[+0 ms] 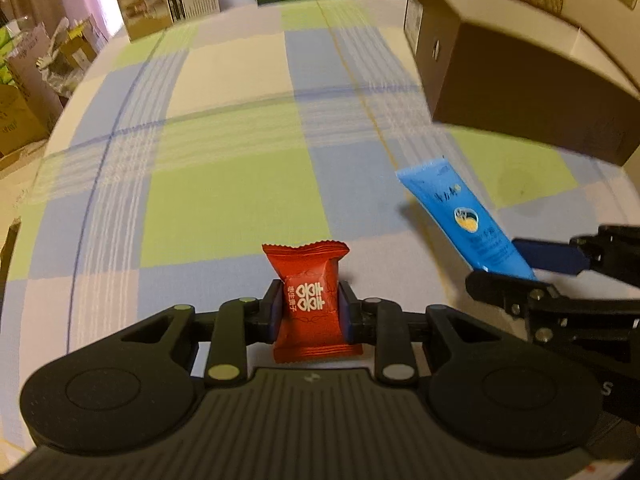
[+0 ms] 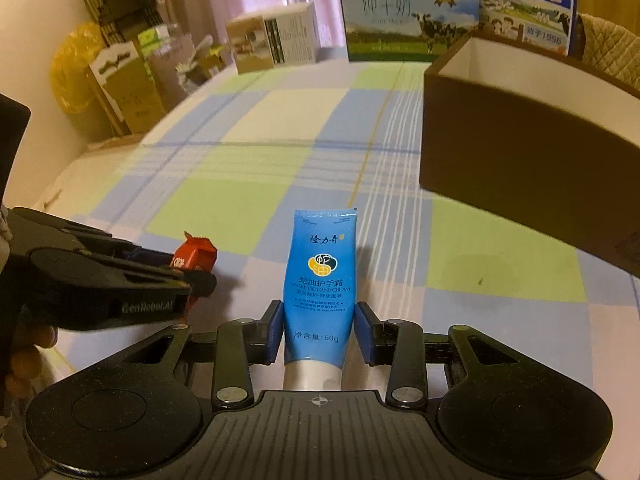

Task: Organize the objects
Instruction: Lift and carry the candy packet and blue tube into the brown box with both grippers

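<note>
Nearest the left wrist camera, the left tool (image 1: 310, 312) is pinching a small red foil candy packet with white characters (image 1: 310, 300) across its middle, both pads pressed flat against its sides, so the packet stands upright above the checked blue, green and cream tabletop (image 1: 224, 160). Beside it, the right tool (image 2: 319, 330) holds a blue plastic hand-cream tube with a white cap (image 2: 320, 276); its left pad touches the tube, while a thin gap shows at the right pad, so the grip looks light or only just closing. Both items appear lifted clear of the cloth. An open dark brown cardboard box with a pale inside (image 2: 520, 132) sits ahead and to the right, near the tube and well apart from the packet.

Judging by the task, the box is the likely destination. To do this well, firm up the right grip before travelling, as the tube is smooth and tapered and could slip downward. Carry each item over the box's near wall with clearance, lower it inside, and only then spread the pads. Moving one tool at a time would avoid the two colliding, since they sit close together.
</note>
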Demonstrator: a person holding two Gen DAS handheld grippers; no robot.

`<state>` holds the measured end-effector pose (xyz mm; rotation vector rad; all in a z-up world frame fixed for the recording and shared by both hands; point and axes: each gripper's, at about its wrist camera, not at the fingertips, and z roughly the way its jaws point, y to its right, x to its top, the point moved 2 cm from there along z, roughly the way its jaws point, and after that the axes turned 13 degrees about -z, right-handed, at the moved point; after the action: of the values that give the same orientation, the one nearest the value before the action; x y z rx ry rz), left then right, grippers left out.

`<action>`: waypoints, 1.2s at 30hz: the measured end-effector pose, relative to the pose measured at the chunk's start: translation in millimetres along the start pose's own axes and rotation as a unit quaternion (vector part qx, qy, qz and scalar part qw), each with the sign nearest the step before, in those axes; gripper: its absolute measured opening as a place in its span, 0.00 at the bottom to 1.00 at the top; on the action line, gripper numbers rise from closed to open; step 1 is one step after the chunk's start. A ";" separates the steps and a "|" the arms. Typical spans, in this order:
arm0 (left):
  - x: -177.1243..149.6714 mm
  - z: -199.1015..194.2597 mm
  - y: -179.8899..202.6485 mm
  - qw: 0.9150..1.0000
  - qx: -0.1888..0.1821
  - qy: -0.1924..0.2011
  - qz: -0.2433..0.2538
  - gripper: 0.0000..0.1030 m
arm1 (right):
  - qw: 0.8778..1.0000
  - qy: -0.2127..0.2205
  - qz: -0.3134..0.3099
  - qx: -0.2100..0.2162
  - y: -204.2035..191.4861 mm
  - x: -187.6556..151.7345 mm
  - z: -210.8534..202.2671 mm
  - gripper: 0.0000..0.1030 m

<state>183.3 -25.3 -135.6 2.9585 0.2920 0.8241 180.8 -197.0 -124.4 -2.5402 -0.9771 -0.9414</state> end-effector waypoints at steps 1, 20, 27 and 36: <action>3.1 -6.0 1.3 1.000 -0.004 0.007 -0.002 0.22 | 1.000 0.003 0.000 -0.002 -0.5 2.8 -3.6 0.34; 77.4 -74.2 129.3 0.992 -0.091 0.067 0.055 0.22 | 0.988 0.103 0.097 -0.070 102.5 37.0 -135.2 0.34; 106.6 -61.0 189.2 0.987 -0.112 0.070 0.090 0.22 | 0.979 0.115 0.128 -0.111 158.4 38.0 -157.7 0.34; 132.6 -28.3 246.8 0.984 -0.119 0.061 0.120 0.22 | 0.973 0.106 0.150 -0.143 219.0 34.6 -156.5 0.34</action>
<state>321.1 -241.2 -18.3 2.7567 -0.1541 0.9914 272.7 -411.4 14.3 -2.6383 -0.4042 -1.2999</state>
